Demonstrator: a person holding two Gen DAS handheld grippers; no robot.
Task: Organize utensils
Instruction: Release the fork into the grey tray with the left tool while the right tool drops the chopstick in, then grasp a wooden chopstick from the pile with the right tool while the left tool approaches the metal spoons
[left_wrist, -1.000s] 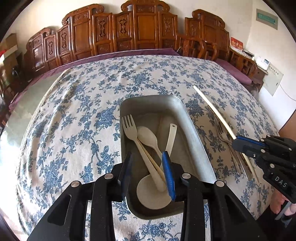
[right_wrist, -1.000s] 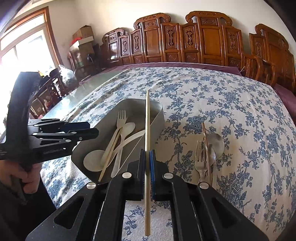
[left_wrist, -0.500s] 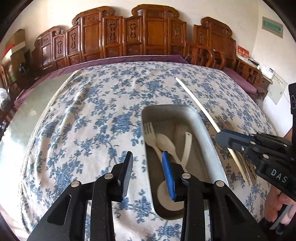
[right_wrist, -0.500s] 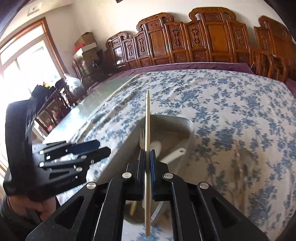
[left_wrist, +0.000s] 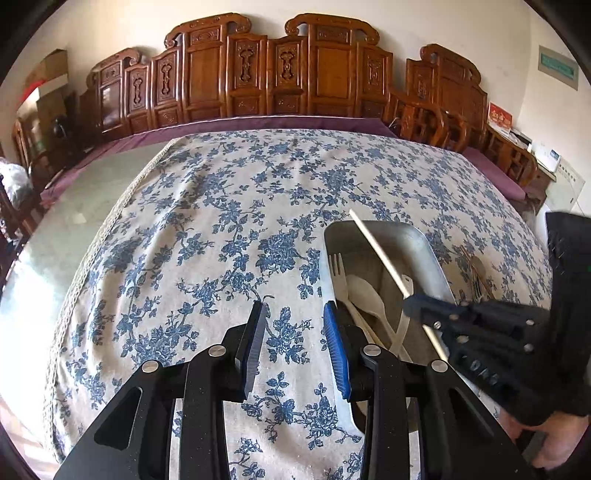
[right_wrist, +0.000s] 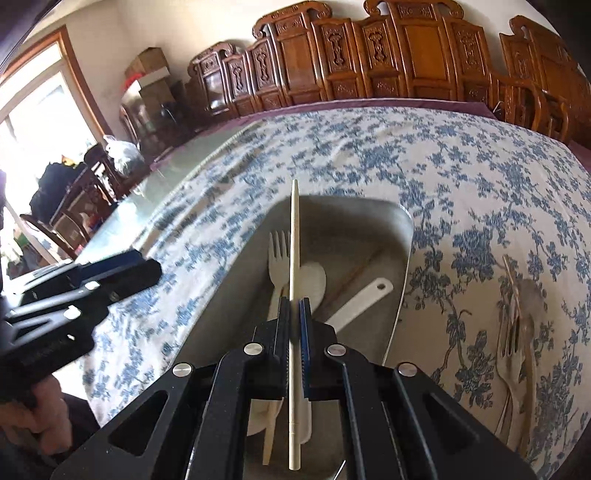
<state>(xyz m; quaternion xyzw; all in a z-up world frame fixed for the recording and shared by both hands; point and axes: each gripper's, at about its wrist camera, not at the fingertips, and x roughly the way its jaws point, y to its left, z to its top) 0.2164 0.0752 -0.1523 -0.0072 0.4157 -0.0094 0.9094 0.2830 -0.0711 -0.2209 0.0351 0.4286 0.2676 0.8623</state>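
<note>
A grey metal tray (left_wrist: 436, 254) (right_wrist: 404, 236) sits on the blue-flowered tablecloth. In it lie a cream fork (right_wrist: 279, 254), a cream spoon (right_wrist: 314, 277) and a white ladle handle (right_wrist: 365, 295). My right gripper (right_wrist: 294, 302) (left_wrist: 410, 304) is shut on a cream chopstick (right_wrist: 294, 229) (left_wrist: 376, 251), which hangs above the tray and points along its length. My left gripper (left_wrist: 294, 308) (right_wrist: 151, 267) hovers over the cloth just left of the tray, open, with nothing between its fingers.
A metal fork and spoon with a chopstick (right_wrist: 517, 325) (left_wrist: 476, 273) lie on the cloth right of the tray. Carved wooden chairs (left_wrist: 280, 74) line the far side. Bare glass tabletop (left_wrist: 74, 221) shows at the left. A hand (left_wrist: 554, 432) holds the right gripper.
My left gripper has moved left, from over the tray's near end to over the cloth beside it. The right gripper has carried the chopstick leftward over the tray.
</note>
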